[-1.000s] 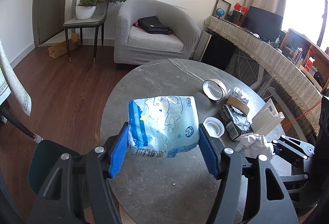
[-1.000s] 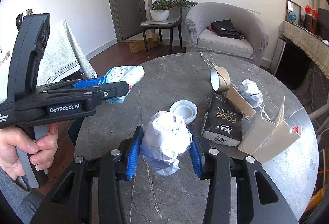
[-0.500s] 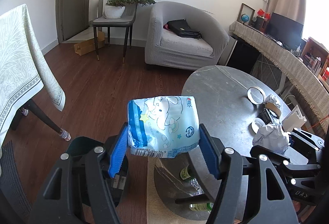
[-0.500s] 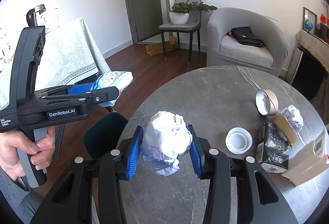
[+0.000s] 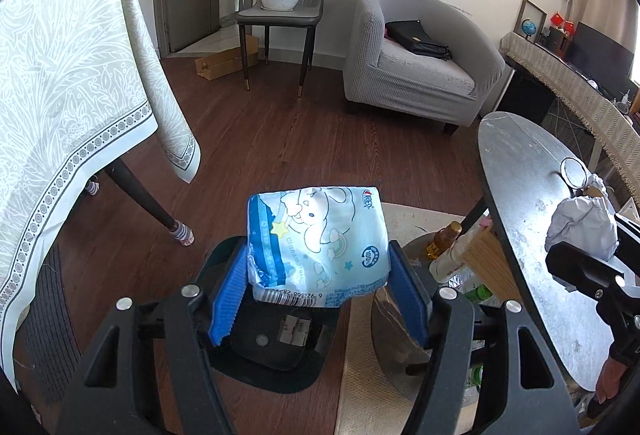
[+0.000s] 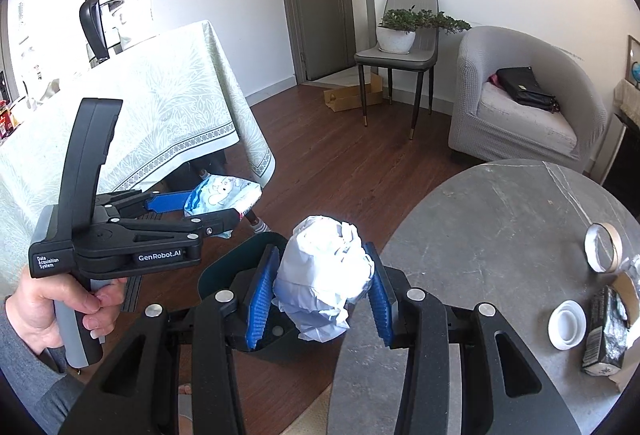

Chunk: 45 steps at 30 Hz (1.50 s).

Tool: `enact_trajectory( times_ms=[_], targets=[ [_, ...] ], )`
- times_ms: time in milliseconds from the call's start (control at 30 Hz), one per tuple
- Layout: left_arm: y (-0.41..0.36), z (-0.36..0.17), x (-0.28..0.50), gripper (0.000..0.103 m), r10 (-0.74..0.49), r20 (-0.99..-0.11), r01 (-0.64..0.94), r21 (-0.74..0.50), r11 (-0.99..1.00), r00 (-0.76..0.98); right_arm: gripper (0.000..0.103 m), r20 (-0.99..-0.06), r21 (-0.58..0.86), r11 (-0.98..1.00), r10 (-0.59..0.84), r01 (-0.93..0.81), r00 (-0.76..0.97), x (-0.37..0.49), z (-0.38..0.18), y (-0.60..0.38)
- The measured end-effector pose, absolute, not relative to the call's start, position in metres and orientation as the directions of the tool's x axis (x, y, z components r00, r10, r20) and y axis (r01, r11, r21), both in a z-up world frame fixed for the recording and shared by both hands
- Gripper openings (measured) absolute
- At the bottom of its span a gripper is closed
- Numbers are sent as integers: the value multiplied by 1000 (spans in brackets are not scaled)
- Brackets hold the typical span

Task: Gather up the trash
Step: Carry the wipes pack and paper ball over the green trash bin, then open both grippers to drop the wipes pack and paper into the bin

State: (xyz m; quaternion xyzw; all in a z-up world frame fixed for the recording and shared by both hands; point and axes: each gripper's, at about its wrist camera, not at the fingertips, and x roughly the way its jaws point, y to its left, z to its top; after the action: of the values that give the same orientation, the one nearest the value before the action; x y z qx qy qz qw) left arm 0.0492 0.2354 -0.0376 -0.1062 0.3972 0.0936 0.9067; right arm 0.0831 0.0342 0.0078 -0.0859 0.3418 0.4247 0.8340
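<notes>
Wooden floor (image 5: 280, 139) lies beneath a dark bin (image 5: 276, 351). My left claw (image 5: 318, 293) grips a blue tissue pack (image 5: 320, 247) above the bin; my right claw (image 6: 320, 295) squeezes 1 crumpled paper ball (image 6: 326, 275) at the bin's edge, beside a round table (image 6: 500, 235).

Glossy plastic wrapper (image 5: 318, 243), crumpled matt paper ball (image 6: 324, 275), smooth grey stone-look tabletop (image 6: 500, 235), wood-plank floor (image 5: 280, 139), ribbed blue jaws.

Your left wrist view looks steeply down along its claw (image 5: 318, 291) at the dark bin (image 5: 276, 355) close below, while your right wrist view faces outward over the same bin (image 6: 224, 275), both sharing the round surface (image 5: 532, 219) edge and armchair (image 5: 420, 63).
</notes>
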Motion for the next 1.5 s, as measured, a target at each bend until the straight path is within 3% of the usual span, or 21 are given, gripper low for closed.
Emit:
enact_trajectory(
  times_ms=[600,767,1200,1500],
  targets=[
    [306,-131,45,70,83,-882,-367,-106,924,463,43,-714,171,537,645,-826,271,69,-27,123],
    [316,-145,45,74,62,-900,-377,-117,919,431,43,-732,180,526,636,-831,244,70,-36,138],
    [350,-118,16,78,78,-862,-401,-151,904,502,43,-789,198,535,584,-821,190,80,-81,182],
    [355,-84,-2,68,103,-816,-387,-156,909,569,43,-839,205,534,528,-820,134,76,-122,211]
  ],
)
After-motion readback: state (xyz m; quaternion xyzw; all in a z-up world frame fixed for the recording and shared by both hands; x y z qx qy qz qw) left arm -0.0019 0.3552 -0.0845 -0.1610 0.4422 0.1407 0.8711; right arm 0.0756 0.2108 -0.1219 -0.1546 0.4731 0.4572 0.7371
